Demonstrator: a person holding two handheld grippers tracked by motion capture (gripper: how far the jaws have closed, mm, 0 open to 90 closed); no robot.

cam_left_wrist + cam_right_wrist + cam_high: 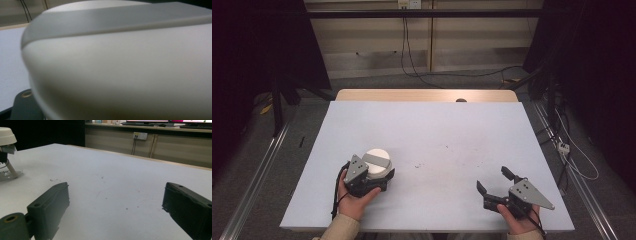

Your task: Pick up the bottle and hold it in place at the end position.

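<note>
- left gripper (384, 177) sits at the near left of the table (432, 130), held in the left hand (354, 200); jaws drawn in narrow, one on each side of the container (376, 162) and clamped on it.
- container: clear body with a white lid (120, 70), upright on the table at near left; the right gripper view shows its transparent wall (6, 171) with dark lettering, too cut off to read.
- left gripper view: the lid sits very close and blurred, with a grey band (112, 22) across its top.
- right gripper (498, 184) at near right, in the right hand (519, 220); jaws wide apart, nothing between them, just above the bare table.
- the two grippers are well apart.
- small dark specks (418, 165) mark the table near its middle.
</note>
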